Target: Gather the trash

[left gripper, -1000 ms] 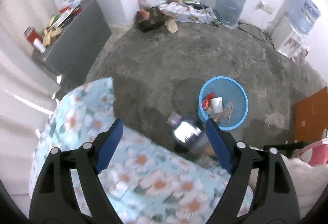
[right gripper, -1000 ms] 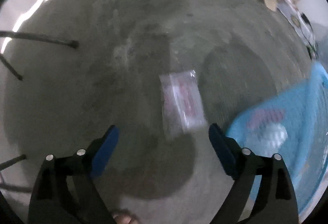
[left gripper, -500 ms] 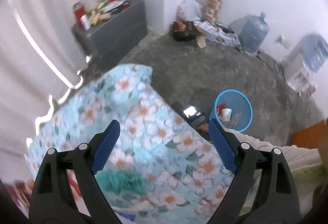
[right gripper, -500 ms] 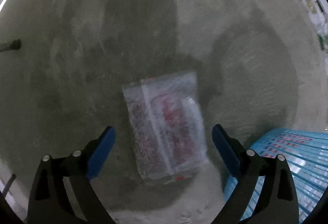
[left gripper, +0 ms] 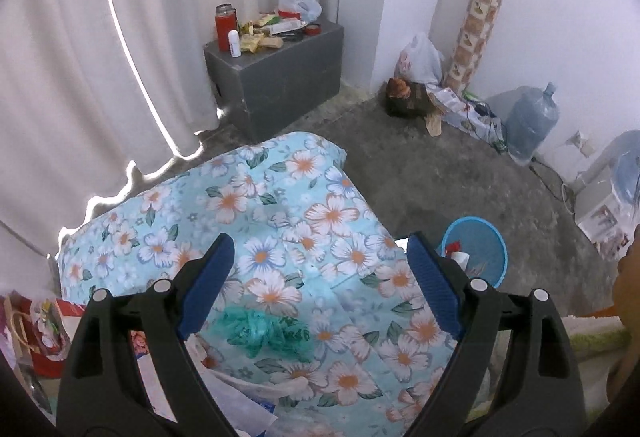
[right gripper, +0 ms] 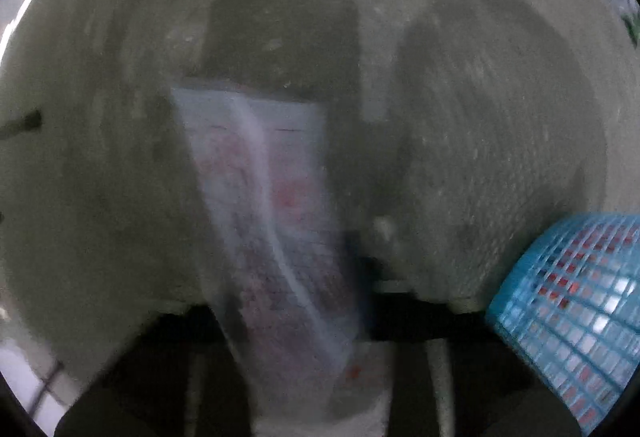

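A clear plastic wrapper (right gripper: 272,197) with red print lies on the grey concrete floor in the blurred right wrist view. My right gripper (right gripper: 320,309) points straight down at it and is shut on its near end; the dark fingers meet at the bottom of the picture. A blue mesh trash basket (right gripper: 568,317) stands just right of it, with red and white scraps inside. In the left wrist view the same basket (left gripper: 496,257) shows beyond the bed's edge. My left gripper (left gripper: 318,241) hangs open above a floral bedcover (left gripper: 280,205), holding nothing.
A crumpled teal item (left gripper: 264,331) lies on the bedcover below the left fingers. A grey cabinet (left gripper: 280,73) with bottles and clutter stands by the curtain. Bags, a patterned column and a water jug (left gripper: 530,121) line the far wall. A hand (left gripper: 628,277) shows at the right edge.
My right gripper sank onto the wrapper and its jaws closed on it. My left gripper rose and drew back from the floor, so the bedcover now fills its view.
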Demonstrator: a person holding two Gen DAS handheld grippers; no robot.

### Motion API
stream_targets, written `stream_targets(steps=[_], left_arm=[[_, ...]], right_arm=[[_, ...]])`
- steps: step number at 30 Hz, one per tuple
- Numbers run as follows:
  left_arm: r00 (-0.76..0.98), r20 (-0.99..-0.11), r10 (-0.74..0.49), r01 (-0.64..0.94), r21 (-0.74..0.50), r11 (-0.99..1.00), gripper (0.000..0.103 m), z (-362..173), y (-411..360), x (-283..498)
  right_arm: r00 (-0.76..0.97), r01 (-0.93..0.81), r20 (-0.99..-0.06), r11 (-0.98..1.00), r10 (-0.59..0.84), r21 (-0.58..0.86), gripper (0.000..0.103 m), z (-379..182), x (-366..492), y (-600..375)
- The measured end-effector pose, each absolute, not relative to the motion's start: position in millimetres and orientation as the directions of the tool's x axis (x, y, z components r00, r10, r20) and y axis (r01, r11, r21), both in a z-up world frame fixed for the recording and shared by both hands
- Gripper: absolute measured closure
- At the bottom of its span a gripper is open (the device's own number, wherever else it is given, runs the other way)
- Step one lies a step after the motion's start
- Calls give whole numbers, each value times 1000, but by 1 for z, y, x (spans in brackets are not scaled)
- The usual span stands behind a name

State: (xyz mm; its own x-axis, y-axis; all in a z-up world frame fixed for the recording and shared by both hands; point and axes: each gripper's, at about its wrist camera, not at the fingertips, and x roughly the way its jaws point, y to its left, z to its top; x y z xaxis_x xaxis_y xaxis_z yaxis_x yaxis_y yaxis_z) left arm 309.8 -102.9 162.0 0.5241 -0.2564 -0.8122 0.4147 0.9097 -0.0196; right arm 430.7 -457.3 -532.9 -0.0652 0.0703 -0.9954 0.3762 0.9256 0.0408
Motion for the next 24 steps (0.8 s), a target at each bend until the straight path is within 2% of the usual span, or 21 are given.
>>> stream_targets(steps=[1,4,7,8,10,13,17,19,21,22,24], left_arm=[[528,-808,-262,417,-22,909,19,163,-102,307],[542,-794,-276,427,-23,904,19,165,-97,302],[549,-783,-293,423,-42,905,19,168,-89,298],[549,-780,-300,420,-53,906,19,168,-85,297],[557,-771,-308,413,-64,908,19,171,-78,293],[573,-748,-334,405,-95,909,19,178,-66,283],[603,-707,-369,397,-136,908,19,186,-46,262],[617,-686,-385,397,-150,905,19,189,-36,252],[633,-669,-390,382,-169,909,19,190,-24,242],[636,-664,-393,375,-180,909,19,190,-19,237],[645,-650,-402,366,-199,909,19,191,-7,228]], right_arm=[[-53,375,-997,926,57,34,101,-526,429,-456],[110,388,-988,910,110,145,101,-470,418,-448],[349,369,-927,888,140,273,101,-367,383,-444],[437,363,-891,883,121,298,101,-323,360,-446],[528,393,-847,866,64,310,101,-271,322,-458],[555,520,-830,799,-48,302,101,-238,270,-505],[498,672,-867,646,-31,363,100,-273,238,-583],[461,711,-887,608,-24,353,93,-303,228,-607],[391,757,-919,554,41,347,48,-335,224,-616],[372,772,-926,533,63,347,42,-347,223,-616],[400,772,-907,485,132,411,40,-360,216,-623]])
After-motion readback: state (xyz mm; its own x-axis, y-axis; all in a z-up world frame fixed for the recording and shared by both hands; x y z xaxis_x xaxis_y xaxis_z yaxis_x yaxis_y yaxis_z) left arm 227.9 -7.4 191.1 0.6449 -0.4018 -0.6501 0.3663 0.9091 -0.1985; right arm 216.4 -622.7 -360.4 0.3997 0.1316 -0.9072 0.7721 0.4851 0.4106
